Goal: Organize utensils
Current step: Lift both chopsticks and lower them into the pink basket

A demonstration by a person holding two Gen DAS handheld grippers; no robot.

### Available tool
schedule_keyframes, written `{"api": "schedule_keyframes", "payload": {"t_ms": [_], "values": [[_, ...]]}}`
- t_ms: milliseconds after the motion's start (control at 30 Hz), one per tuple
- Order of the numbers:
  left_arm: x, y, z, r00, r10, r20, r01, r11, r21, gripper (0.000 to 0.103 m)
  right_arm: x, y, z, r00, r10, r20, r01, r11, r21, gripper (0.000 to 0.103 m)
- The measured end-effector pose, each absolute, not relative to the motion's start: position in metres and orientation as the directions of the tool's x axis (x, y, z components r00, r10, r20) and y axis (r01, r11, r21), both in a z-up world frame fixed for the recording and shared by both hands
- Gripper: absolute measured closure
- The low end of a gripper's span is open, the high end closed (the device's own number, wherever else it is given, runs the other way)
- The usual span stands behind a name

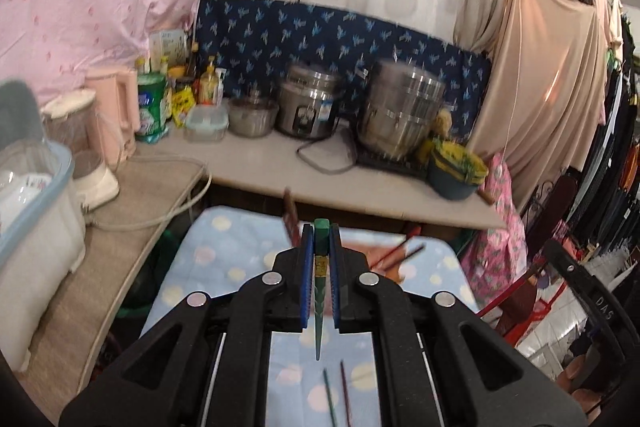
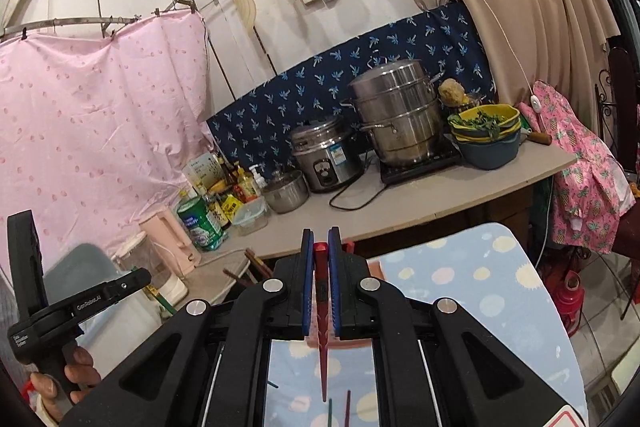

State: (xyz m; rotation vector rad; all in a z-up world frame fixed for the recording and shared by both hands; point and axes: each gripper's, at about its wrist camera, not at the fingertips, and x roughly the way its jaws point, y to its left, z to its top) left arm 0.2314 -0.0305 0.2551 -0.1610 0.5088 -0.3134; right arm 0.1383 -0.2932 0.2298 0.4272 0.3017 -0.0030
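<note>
My left gripper [image 1: 321, 233] is shut on a green chopstick [image 1: 319, 291], which runs back between the blue pads with its thin tip hanging over the table. A red chopstick [image 2: 321, 331] is clamped the same way in my shut right gripper [image 2: 321, 239]. Both grippers are held up above a table with a dotted light-blue cloth [image 1: 224, 259]. Two loose chopsticks [image 1: 338, 399] lie on the cloth below the left gripper, and more chopsticks [image 1: 400, 253] lie at the table's far edge. The left gripper [image 2: 132, 279] also shows at the left of the right wrist view, with a hand below it.
Behind the table runs a counter [image 2: 440, 195] with a steel steamer pot [image 2: 394, 115], a rice cooker [image 2: 324, 155], bowls, bottles and a pink kettle [image 1: 116, 111]. A blue-rimmed plastic bin [image 1: 36, 195] stands at the left. Clothes hang at the right.
</note>
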Motion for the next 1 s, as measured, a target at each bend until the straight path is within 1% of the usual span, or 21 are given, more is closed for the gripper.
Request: {"api": "schedule_keyframes", "payload": {"t_ms": [233,367,467,567,867,1000], "values": [[0.27,-0.044,0.291,0.881,-0.323,-0.346,0.253,0.939,-0.233,0.096,0.192,-0.296,0.259,0.974,0.051,-0.219,0.05,0.899,0.435,0.096],[0.29,-0.052,0.293,0.902,-0.299,-0.31,0.238,0.946,-0.218,0.096,0.218,-0.3,0.264,0.98,0.035,-0.194,0.057,0.892,0.449,0.096],[0.305,-0.058,0.291,0.908,-0.289,-0.302,0.232,0.95,-0.211,0.096,0.234,-0.306,0.262,0.983,0.025,-0.182,0.065,0.882,0.467,0.096],[0.317,-0.061,0.282,0.901,-0.298,-0.316,0.238,0.947,-0.215,0.096,0.248,-0.311,0.256,0.98,0.008,-0.197,0.086,0.882,0.463,0.096],[0.343,-0.065,0.242,0.862,-0.297,-0.41,0.224,0.95,-0.216,0.096,0.281,-0.305,0.21,0.947,0.001,-0.322,0.142,0.897,0.419,0.096],[0.348,-0.066,0.232,0.85,-0.293,-0.439,0.218,0.952,-0.215,0.096,0.287,-0.3,0.199,0.935,0.001,-0.354,0.151,0.904,0.401,0.096]]}}
